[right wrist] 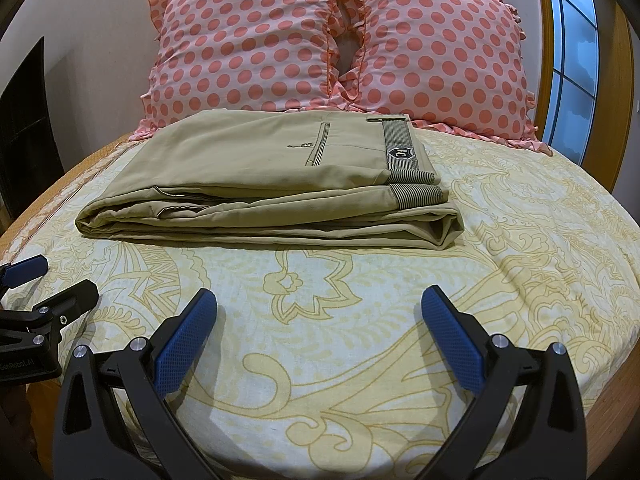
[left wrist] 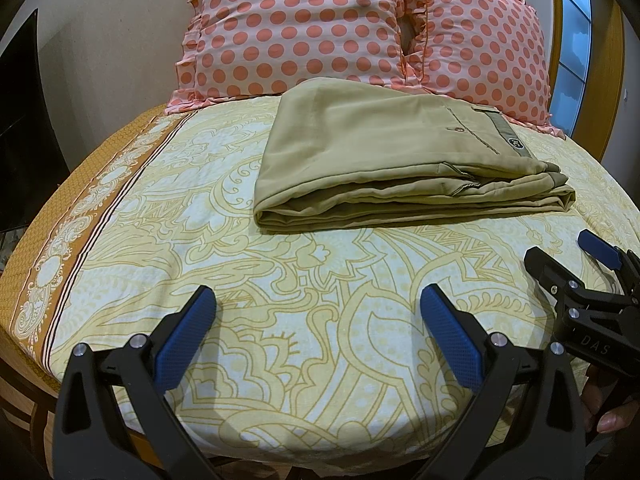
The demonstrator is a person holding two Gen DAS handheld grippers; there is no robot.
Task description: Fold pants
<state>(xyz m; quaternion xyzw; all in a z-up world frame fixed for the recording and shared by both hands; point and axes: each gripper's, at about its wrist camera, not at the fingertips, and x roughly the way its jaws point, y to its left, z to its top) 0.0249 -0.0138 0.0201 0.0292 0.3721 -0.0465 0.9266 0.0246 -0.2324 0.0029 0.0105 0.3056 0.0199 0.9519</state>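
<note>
Item: khaki cotton pants (right wrist: 256,184), folded into a flat layered rectangle, striped waistband to the right, lying on the yellow paisley-print bedsheet (right wrist: 360,320) just before 2 pink polka-dot ruffled pillows (right wrist: 248,40). Left black gripper with blue pads (left wrist: 318,328): jaws spread wide, holding nothing, near the pants. Right black gripper with blue pads (right wrist: 320,328): likewise wide apart, empty.
</note>
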